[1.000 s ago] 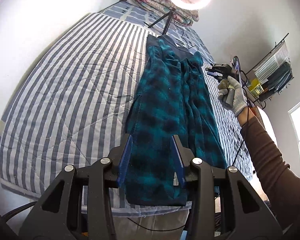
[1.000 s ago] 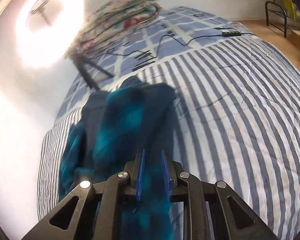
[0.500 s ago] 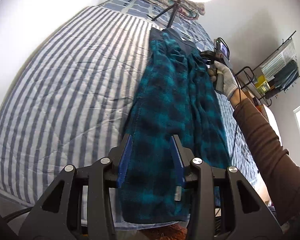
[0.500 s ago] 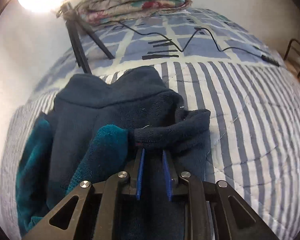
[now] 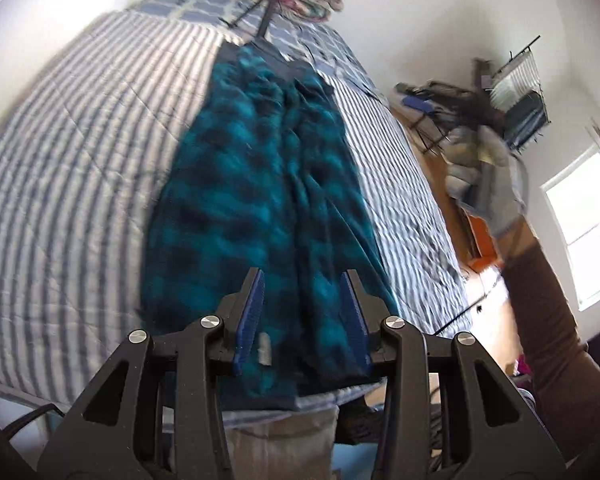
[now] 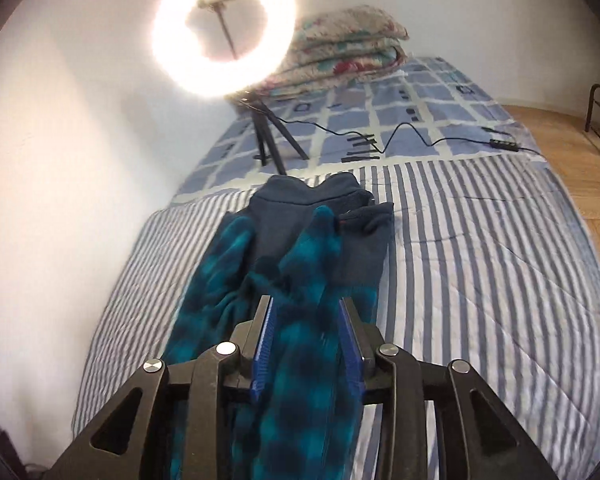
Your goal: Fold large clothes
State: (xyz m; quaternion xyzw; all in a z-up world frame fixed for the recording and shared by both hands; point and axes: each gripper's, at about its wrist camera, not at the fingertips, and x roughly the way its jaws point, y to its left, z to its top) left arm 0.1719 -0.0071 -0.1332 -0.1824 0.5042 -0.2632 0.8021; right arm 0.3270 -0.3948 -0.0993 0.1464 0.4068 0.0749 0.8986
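A teal and black plaid fleece garment (image 5: 260, 184) lies in a long narrow strip down the striped bed cover (image 5: 80, 160), its hem at the near edge. My left gripper (image 5: 303, 284) hovers over the hem end. Its jaws are opening, and the fabric under them lies flat with no pad pressing on it. In the right wrist view the same garment (image 6: 308, 248) ends in a dark navy collar (image 6: 300, 196). My right gripper (image 6: 306, 306) hangs above the garment's middle, jaws opening, nothing pinched. The gloved right hand (image 5: 488, 176) is a blur, raised off the bed's right side.
A lit ring light (image 6: 224, 28) on a tripod (image 6: 268, 136) stands at the head of the bed, beside a folded floral quilt (image 6: 340, 48). A black cable (image 6: 420, 140) crosses the checked sheet. White wall on the left; wooden floor, a rack (image 5: 520, 100) and a window on the right.
The right gripper let go of the navy collar, widened its jaws, and pulled back and up. In the left wrist view the right hand swung out past the bed's right side. The left jaws widened slightly.
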